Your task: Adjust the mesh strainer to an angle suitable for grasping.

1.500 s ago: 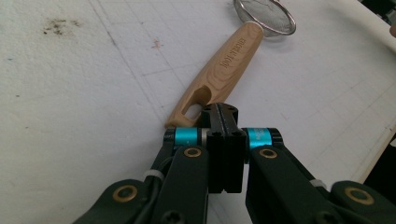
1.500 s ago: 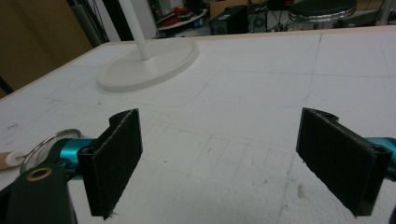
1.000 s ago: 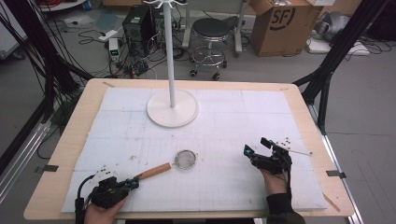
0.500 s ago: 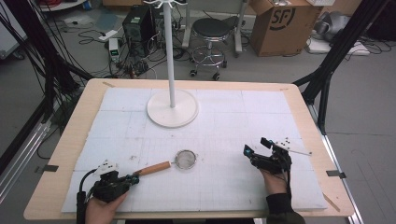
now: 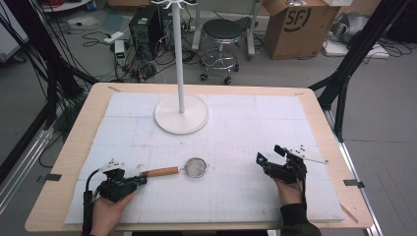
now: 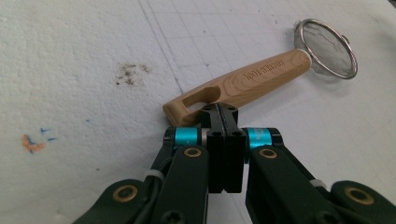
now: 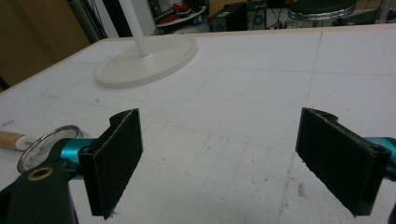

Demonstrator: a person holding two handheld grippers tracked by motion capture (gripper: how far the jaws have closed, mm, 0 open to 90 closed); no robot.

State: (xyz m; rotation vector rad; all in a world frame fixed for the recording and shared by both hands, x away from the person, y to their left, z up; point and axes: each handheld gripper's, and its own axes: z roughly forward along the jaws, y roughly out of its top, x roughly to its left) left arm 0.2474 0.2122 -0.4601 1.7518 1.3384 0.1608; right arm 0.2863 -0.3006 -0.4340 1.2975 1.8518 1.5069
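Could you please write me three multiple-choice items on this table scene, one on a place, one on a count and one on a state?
1. Where does the strainer lie?
A. on the white mat between the two grippers
B. on the stand's round base
C. on the floor

2. How many strainers lie on the mat?
A. three
B. two
C. one

3. How do the fingers of the left gripper stand?
A. wide apart
B. shut together with nothing between them
C. clamped round the stand's pole

Key: 1 A, since the high view shows it between the left gripper and the right gripper, nearer than the white stand. 2 C, a single mesh bowl with one wooden handle. 3 B, since the left gripper view shows its fingers pressed together just short of the handle's slotted end.
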